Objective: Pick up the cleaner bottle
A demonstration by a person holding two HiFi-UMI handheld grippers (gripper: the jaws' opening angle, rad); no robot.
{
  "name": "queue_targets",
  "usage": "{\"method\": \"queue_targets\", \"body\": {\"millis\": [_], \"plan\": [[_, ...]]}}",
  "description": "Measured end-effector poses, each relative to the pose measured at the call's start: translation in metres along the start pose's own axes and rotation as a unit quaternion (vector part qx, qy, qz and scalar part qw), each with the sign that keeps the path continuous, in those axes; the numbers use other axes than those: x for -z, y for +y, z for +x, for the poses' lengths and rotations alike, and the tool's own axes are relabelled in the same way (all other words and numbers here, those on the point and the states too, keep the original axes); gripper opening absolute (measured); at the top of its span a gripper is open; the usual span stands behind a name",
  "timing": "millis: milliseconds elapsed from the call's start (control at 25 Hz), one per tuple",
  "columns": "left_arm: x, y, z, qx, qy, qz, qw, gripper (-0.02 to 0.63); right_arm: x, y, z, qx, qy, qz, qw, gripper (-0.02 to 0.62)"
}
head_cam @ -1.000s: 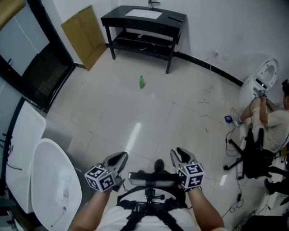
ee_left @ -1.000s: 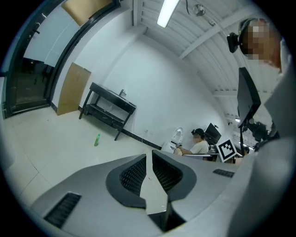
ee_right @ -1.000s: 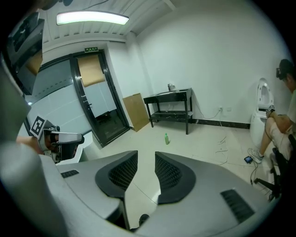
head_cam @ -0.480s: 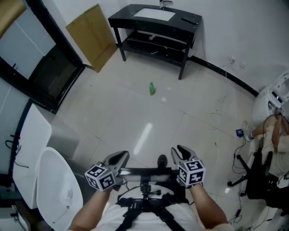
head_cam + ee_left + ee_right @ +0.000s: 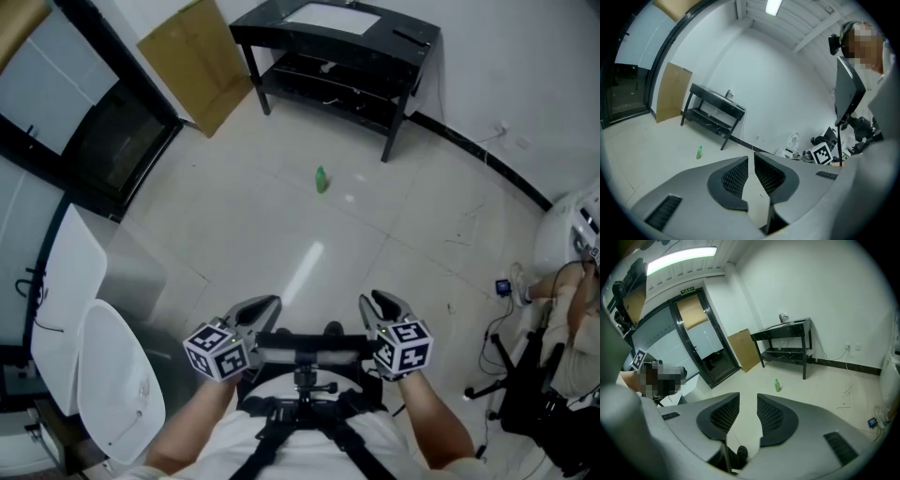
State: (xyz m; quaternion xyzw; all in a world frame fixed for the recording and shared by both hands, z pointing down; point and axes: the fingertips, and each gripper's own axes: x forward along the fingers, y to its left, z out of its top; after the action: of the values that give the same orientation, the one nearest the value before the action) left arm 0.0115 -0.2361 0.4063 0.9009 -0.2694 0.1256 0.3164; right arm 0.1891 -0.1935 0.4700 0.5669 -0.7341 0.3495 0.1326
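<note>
Plainly, the green cleaner bottle stands upright on the floor, far ahead near the black table, so carry the empty left gripper (jaws a slit apart) and right gripper (jaws wider apart) closer, then open 1 fully around its body.

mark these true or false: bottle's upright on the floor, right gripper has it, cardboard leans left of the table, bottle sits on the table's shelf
1. The green bottle stands upright on the floor. True.
2. The right gripper holds the bottle. False: its jaws stand apart with nothing between them, and the bottle is far ahead of it.
3. A cardboard sheet leans against the wall left of the black table. True.
4. The bottle sits on the table's lower shelf. False: it is on the floor tiles in front of the table.
</note>
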Motion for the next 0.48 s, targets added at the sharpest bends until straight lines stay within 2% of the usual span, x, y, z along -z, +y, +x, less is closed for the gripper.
{"method": "queue_targets", "body": {"millis": [240,480], "plan": [[-0.024,0.014,0.021,0.008,0.005,0.005,0.9999,0.038,-0.017,-0.003,0.013,0.003,-0.003,0.012,1.0,0.11],[-0.034,0.044,0.04,0.031,0.014,0.002,0.9994,0.038,-0.031,-0.007,0.034,0.029,-0.008,0.023,0.999,0.11]]}}
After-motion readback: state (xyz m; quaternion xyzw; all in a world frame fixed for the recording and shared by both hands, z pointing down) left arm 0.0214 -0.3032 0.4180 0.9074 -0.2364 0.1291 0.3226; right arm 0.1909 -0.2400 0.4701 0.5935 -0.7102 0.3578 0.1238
